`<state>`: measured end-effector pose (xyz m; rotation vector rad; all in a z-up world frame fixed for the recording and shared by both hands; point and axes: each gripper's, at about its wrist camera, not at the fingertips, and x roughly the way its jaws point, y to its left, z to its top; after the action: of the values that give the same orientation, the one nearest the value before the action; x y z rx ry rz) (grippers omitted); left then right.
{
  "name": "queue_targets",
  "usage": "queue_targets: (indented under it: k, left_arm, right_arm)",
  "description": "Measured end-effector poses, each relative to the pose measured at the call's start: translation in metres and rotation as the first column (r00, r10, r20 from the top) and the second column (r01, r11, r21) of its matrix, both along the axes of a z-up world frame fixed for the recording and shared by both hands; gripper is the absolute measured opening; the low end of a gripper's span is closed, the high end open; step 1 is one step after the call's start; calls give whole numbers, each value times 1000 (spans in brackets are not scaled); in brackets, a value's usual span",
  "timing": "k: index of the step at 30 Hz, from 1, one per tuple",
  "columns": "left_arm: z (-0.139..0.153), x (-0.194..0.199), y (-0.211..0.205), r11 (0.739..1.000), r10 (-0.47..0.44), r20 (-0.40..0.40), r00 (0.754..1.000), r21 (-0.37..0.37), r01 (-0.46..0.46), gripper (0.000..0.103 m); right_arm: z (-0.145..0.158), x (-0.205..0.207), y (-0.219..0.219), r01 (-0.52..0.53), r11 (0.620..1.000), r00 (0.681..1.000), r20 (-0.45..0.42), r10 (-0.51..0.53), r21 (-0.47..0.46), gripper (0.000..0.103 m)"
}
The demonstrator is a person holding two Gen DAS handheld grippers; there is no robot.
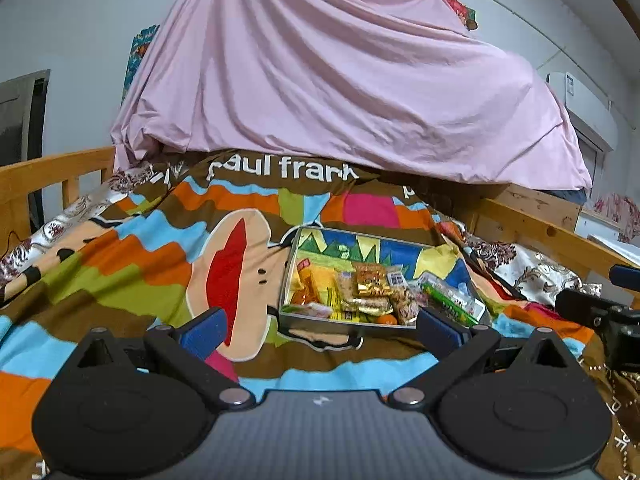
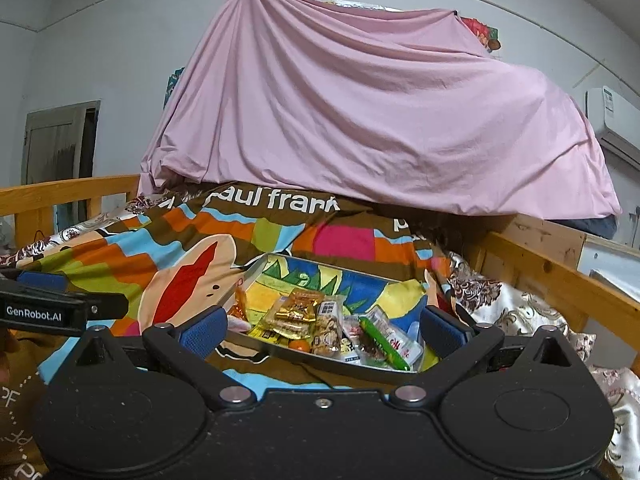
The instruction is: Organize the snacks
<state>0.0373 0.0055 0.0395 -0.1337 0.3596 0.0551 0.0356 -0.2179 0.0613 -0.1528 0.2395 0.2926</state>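
Note:
A shallow metal tray [image 1: 320, 322] [image 2: 280, 350] with a colourful printed bottom lies on the bed cover and holds several wrapped snacks. Among them are a gold packet [image 1: 372, 280] [image 2: 298, 306], a green stick pack [image 1: 448, 304] [image 2: 382, 342], an orange packet [image 1: 306, 286] [image 2: 239, 304] and a small orange fruit [image 1: 386, 320] [image 2: 299, 345]. My left gripper [image 1: 322, 330] hovers open just short of the tray's near rim, nothing between its blue pads. My right gripper [image 2: 324, 330] is open too, above the tray's near edge, holding nothing.
The colourful patchwork cover [image 1: 160, 264] [image 2: 120, 264] spreads over the bed. A pink sheet [image 1: 340, 88] [image 2: 380, 120] hangs draped behind. Wooden bed rails [image 1: 56, 176] [image 2: 560, 276] run on both sides. The other gripper shows at the right edge [image 1: 600, 312] and the left edge [image 2: 52, 304].

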Motion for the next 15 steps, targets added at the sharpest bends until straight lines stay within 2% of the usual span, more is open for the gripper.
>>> queue_targets:
  k: [15]
  left_arm:
    - [-22, -12, 3, 1000, 6, -58, 998, 1, -6, 103]
  right_arm:
    - [-11, -5, 5, 18, 1000, 998, -64, -18, 13, 102]
